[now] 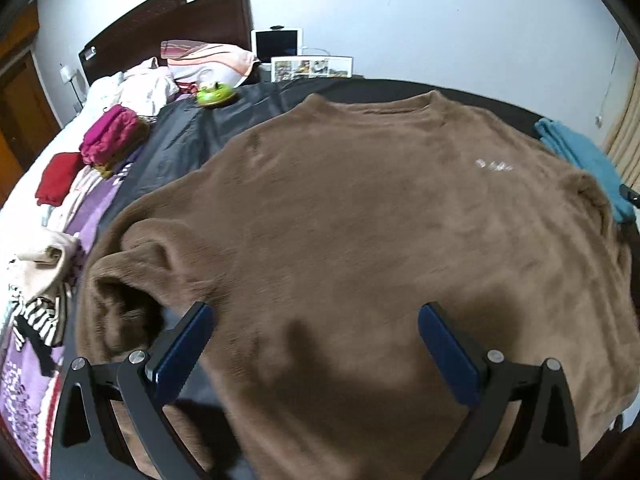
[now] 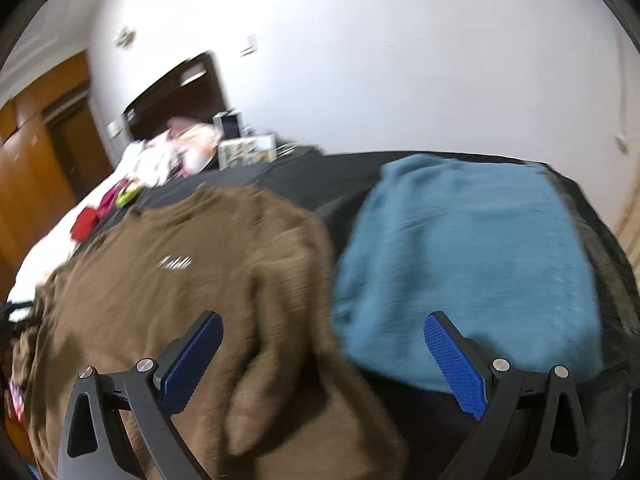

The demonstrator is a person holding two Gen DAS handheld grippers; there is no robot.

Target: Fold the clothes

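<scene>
A brown fleece sweater (image 1: 360,216) lies spread front-up on a black sheet (image 1: 192,136), collar at the far side, a small white logo on its chest. Its left sleeve (image 1: 132,280) lies bunched at the near left. My left gripper (image 1: 316,316) hovers open above the sweater's lower part, nothing between its blue pads. In the blurred right wrist view the same sweater (image 2: 168,288) fills the left, its right sleeve (image 2: 288,360) crumpled under my right gripper (image 2: 324,328), which is open and holds nothing. A folded teal garment (image 2: 472,264) lies beside it.
Left of the sheet lie a magenta bundle (image 1: 112,136), a red item (image 1: 58,178), beige and striped clothes (image 1: 40,284) on a purple cover. A green toy (image 1: 214,94), pillows (image 1: 208,60), a tablet (image 1: 278,46) and a dark headboard (image 1: 176,24) stand at the far end. The teal garment (image 1: 584,160) lies at the right edge.
</scene>
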